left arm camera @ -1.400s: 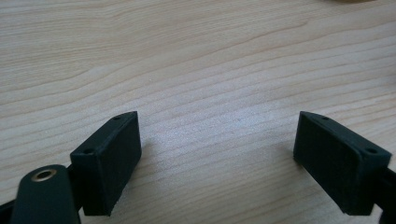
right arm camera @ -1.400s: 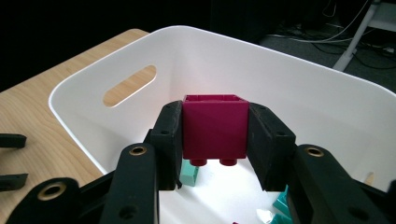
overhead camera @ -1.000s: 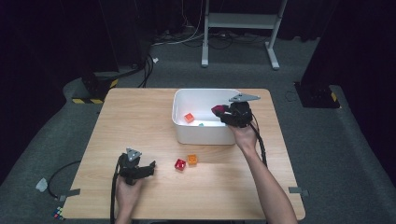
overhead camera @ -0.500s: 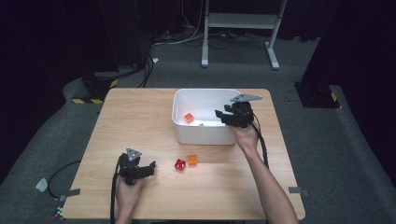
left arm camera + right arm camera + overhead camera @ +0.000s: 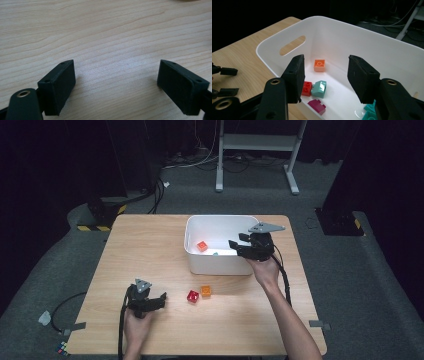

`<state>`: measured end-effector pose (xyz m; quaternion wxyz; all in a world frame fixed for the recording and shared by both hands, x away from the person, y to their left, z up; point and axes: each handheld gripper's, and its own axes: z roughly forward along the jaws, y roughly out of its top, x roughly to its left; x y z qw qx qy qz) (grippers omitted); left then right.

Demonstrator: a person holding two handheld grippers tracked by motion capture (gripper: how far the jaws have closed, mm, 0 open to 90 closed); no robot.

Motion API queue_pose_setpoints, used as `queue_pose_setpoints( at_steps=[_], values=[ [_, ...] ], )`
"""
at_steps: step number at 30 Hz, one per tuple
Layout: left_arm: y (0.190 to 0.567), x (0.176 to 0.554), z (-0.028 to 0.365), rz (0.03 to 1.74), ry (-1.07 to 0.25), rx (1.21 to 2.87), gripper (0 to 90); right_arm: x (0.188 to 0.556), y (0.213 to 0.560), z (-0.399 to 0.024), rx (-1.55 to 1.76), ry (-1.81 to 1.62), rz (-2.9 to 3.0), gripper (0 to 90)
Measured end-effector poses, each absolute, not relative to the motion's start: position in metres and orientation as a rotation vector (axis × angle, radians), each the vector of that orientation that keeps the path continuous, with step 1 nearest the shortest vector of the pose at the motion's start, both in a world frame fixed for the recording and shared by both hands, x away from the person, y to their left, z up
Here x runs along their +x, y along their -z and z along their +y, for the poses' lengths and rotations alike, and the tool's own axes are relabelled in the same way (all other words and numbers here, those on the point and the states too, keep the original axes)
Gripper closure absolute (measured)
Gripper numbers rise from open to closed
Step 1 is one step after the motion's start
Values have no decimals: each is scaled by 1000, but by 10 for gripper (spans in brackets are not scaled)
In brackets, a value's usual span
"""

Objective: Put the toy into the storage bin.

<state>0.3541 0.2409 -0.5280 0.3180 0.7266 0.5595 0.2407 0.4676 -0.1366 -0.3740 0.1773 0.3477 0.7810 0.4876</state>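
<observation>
**Brick dropped, two more waiting on the table**

The right gripper [image 5: 325, 77] hangs over the white bin [image 5: 192, 251] with its jaws partly apart and nothing between them; they have just been opening, and no pad touches a brick. Straight below and beyond its fingertips [image 5: 295, 75], on the bin floor, lie a magenta brick [image 5: 317, 105], a red brick [image 5: 306, 88] and a mint brick [image 5: 319, 88] close together, with an orange brick [image 5: 320, 65] farther off toward the far wall. More teal pieces [image 5: 369, 111] sit under the right-hand finger.

The left gripper [image 5: 117, 85] rests low over the bare wooden table [image 5: 105, 30], jaws spread wide with only wood grain between them.

Out from that gripper's fingertips, toward the bin, a loose red brick [image 5: 193, 296] and a loose orange brick [image 5: 205, 291] sit side by side on the table, just in front of the bin's near wall and well apart from either gripper.

To me this looks like sorting bricks into the bin, at the moment just after a release. The next move, I'd judge, calls for drawing the right gripper clear of the rim, lowering it over one loose brick with jaws wide enough to straddle it, then closing squarely on its sides.
</observation>
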Motion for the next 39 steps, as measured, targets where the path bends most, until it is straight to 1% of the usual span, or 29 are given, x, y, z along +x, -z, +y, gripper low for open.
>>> queue_pose_setpoints(
  at_steps=[16,26,39],
  values=[
    [528,354,241,1471,-634,1911,151,434,378,-144,926,-1447,2226,477],
    [528,354,241,1471,-634,1911,151,415,391,-143,904,-1439,2266,473],
    [528,354,241,1471,-634,1911,151,396,416,-136,903,-1456,2314,465]
  ],
)
